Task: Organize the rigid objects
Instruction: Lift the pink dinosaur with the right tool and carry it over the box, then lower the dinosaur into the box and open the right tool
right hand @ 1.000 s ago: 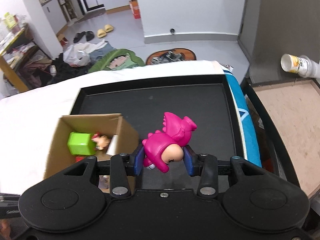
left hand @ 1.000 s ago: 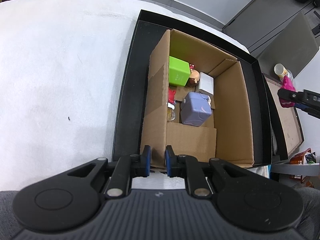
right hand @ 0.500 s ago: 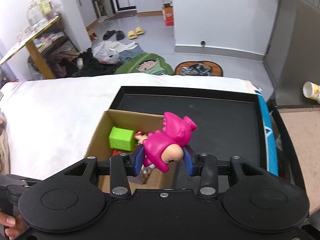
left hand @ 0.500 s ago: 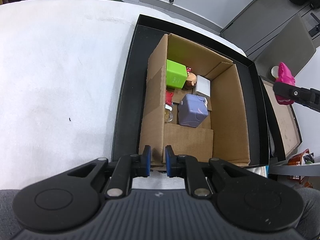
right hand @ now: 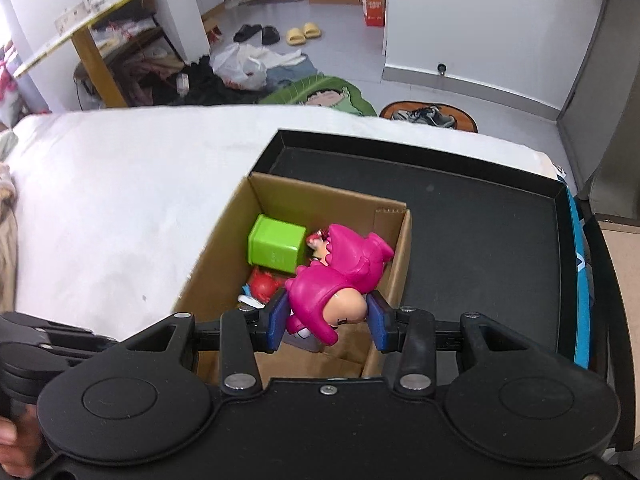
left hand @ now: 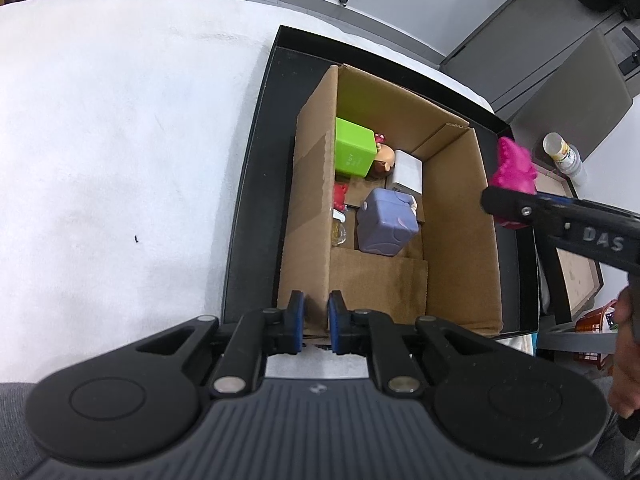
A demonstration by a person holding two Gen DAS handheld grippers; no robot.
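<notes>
An open cardboard box (left hand: 460, 216) stands in a black tray (left hand: 256, 184). Inside lie a green cube (left hand: 354, 152), a lilac cube (left hand: 386, 224), a white block (left hand: 408, 172) and a small red toy (left hand: 341, 196). My left gripper (left hand: 315, 322) is shut on the box's near wall, by its left corner. My right gripper (right hand: 328, 322) is shut on a pink hooded figurine (right hand: 336, 276), held in the air over the right part of the box (right hand: 224, 248). The left wrist view shows the figurine (left hand: 514, 168) at the box's right wall.
The tray (right hand: 480, 248) has bare black floor to the right of the box. A white cloth surface (left hand: 120, 140) spreads to the left. A low wooden board (left hand: 576, 276) lies beyond the tray's right edge. Clothes and shoes litter the floor behind.
My right gripper has carried the pink figurine leftward, from over the bare tray to over the box, and has rolled a little. The left gripper has stayed on the box wall.
</notes>
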